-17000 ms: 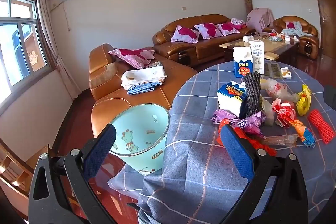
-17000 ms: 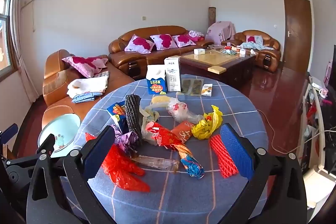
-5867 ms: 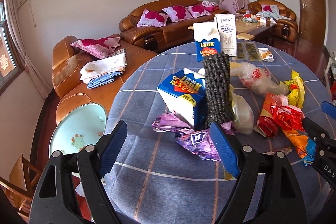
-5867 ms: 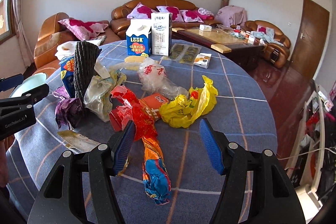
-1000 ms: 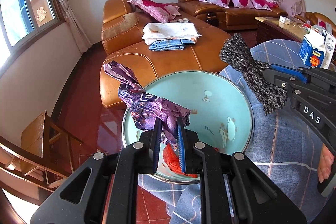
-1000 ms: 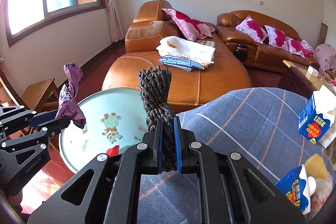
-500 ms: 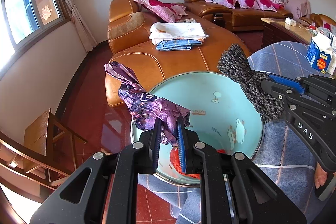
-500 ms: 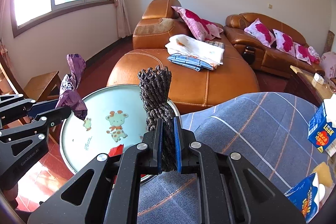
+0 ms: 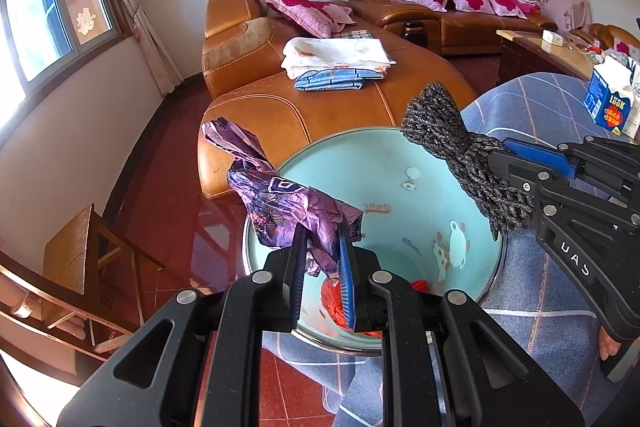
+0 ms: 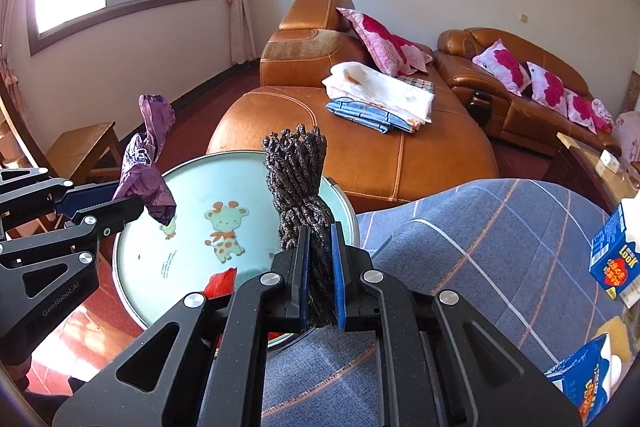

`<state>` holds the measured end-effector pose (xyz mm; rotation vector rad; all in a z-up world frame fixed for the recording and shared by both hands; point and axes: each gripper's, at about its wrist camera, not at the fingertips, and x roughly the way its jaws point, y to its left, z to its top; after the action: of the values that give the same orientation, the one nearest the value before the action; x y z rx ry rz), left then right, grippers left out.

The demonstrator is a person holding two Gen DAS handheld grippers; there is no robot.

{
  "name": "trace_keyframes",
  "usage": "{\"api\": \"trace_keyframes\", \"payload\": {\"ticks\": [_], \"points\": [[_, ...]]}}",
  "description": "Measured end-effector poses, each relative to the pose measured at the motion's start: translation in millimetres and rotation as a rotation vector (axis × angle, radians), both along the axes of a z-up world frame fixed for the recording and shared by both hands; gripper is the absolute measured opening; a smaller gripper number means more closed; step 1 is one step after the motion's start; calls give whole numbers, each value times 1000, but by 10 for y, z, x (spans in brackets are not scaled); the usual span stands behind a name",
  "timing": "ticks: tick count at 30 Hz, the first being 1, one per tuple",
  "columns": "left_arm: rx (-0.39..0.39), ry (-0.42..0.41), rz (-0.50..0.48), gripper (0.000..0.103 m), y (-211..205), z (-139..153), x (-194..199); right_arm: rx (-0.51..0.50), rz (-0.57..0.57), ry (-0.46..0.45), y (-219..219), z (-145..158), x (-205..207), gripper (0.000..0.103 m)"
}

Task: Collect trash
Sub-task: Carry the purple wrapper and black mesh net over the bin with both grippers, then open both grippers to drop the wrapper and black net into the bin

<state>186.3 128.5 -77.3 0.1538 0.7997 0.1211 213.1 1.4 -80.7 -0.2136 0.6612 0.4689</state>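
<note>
Having swung from the tabletop, both jaws now hang over the pale-blue giraffe-print bin [image 9: 400, 163], the left gripper [image 9: 322, 263] pinching a crumpled purple foil wrapper [image 9: 280, 199] and the right gripper [image 10: 320, 267] a dark grey foam net sleeve [image 10: 298, 179]; both look ready to drop.

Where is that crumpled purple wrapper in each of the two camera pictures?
Left wrist view: the purple wrapper sits centre frame, pinched in the left gripper, above the bin.
Right wrist view: it appears at the left edge, sticking up from that same gripper.
Shared landmark: the pale blue bin with cartoon animals.
</note>
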Motion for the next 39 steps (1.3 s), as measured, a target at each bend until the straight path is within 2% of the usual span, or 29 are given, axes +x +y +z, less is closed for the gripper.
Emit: {"api": "trace_keyframes", "payload": {"ticks": [10, 11, 13, 14, 17, 21, 30, 35, 37, 39], "points": [[-10, 25, -11, 21, 4, -72, 22, -12, 25, 5, 40, -26, -1, 15], [-10, 25, -8, 23, 6, -76, 26, -10, 22, 7, 31, -27, 4, 19], [-10, 22, 0, 35, 23, -74, 28, -6, 17, 6, 22, -23, 10, 32], [-9, 19, 3, 36, 26, -71, 30, -4, 15, 4, 16, -20, 9, 37], [-12, 19, 2, 37, 28, -73, 22, -7, 14, 3, 28, -21, 2, 37], [-9, 15, 7, 47, 31, -71, 18, -5, 3, -1, 22, -22, -3, 38], [-12, 12, 11, 47, 43, -63, 13, -6, -10, -6, 4, -22, 0, 38], [-14, 1, 2, 50, 29, -7, -11, 17, -63, -19, -90, 47, -18, 38], [-18, -8, 1, 57, 16, 29, -37, 20, -95, -17, -142, 98, -31, 39], [-21, -14, -6, 59, -8, 58, -59, 31, -126, -15, -221, 191, -70, 41]]}}
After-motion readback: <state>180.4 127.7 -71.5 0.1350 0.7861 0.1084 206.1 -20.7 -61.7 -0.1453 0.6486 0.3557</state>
